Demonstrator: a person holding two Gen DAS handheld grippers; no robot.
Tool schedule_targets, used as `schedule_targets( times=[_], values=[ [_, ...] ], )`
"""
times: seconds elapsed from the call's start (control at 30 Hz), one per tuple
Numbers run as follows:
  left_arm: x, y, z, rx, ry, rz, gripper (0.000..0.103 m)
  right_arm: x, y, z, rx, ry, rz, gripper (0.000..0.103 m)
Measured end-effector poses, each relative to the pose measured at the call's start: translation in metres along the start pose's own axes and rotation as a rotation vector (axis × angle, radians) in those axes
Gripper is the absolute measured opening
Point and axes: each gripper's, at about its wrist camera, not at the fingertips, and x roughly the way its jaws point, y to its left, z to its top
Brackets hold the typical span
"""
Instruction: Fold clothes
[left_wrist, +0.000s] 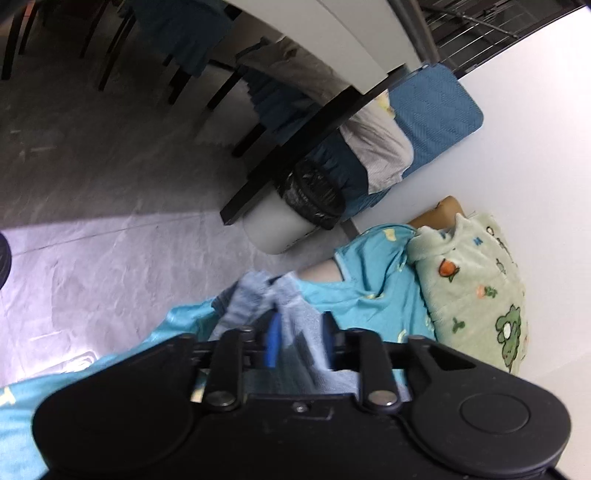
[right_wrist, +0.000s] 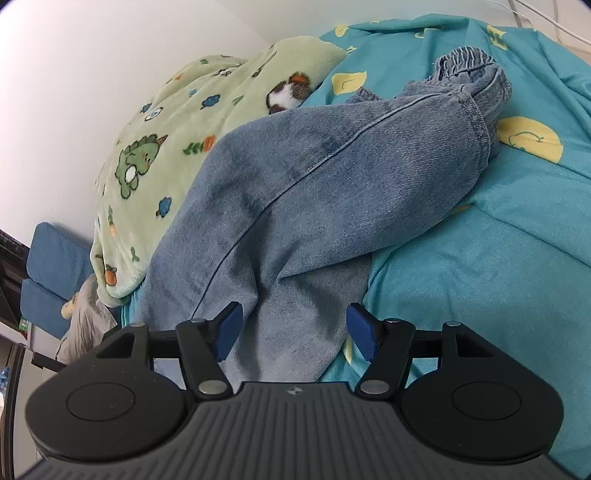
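Blue denim jeans (right_wrist: 295, 184) lie crumpled on a teal bedsheet (right_wrist: 480, 258) with yellow prints, the elastic waistband at the far right. My right gripper (right_wrist: 295, 328) hovers open over the near end of a leg, its blue pads on either side of the cloth and not touching it. In the left wrist view a bunched end of the jeans (left_wrist: 255, 299) lies between the fingers of my left gripper (left_wrist: 301, 336). There is a clear gap between those jaws, and the pads do not clamp the cloth. The teal bedsheet (left_wrist: 369, 295) shows behind it.
A green fleece blanket (right_wrist: 166, 166) with dinosaur prints is heaped against the white wall (left_wrist: 535, 166). Past the bed's edge stand a white bin with a black liner (left_wrist: 288, 225), a black table edge (left_wrist: 306, 125), chair legs and a blue cushion (left_wrist: 436, 110) on grey floor (left_wrist: 92, 184).
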Motion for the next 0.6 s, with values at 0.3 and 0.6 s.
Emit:
schedule_targets(
  times=[0.3,0.6],
  values=[
    [-0.031,-0.037,-0.017,0.228,0.008,-0.021,0.064,-0.001,0.005,-0.001,-0.029,-0.003,0.008,0.065],
    [-0.054,-0.096,-0.073,0.493,0.008,-0.126,0.071,-0.009,0.009,-0.002,-0.025,-0.004,0.034,0.065]
  ],
)
